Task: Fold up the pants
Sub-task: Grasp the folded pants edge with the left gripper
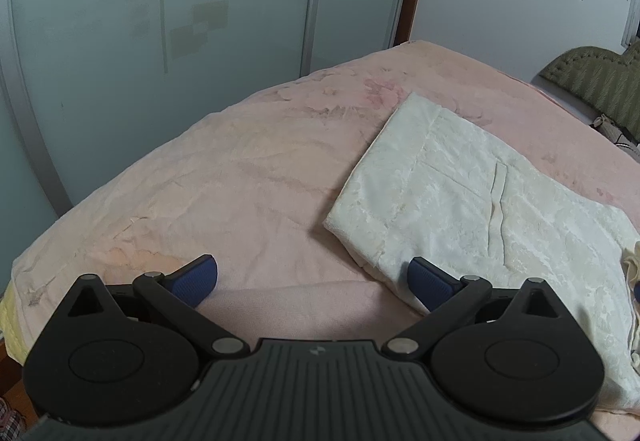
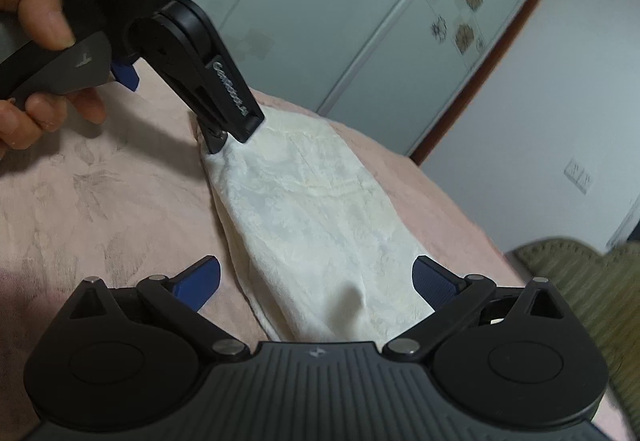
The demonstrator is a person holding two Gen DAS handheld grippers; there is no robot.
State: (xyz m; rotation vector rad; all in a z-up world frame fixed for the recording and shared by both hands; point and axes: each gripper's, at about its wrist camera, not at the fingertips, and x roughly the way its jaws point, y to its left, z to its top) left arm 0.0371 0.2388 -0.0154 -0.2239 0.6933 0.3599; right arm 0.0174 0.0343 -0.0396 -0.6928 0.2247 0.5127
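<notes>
The pants [image 1: 480, 201] lie folded in a cream bundle on the bed [image 1: 240, 181]. Both grippers hold nothing: the left gripper [image 1: 312, 281] has its fingers spread at the bundle's near corner, and the right gripper [image 2: 316, 281] has its fingers spread wide around the near end. To finish well, lift both clear without snagging, then smooth any raised edge.

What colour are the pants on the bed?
Cream-white pants, with a faint embossed pattern; clearest in the left wrist view.
</notes>
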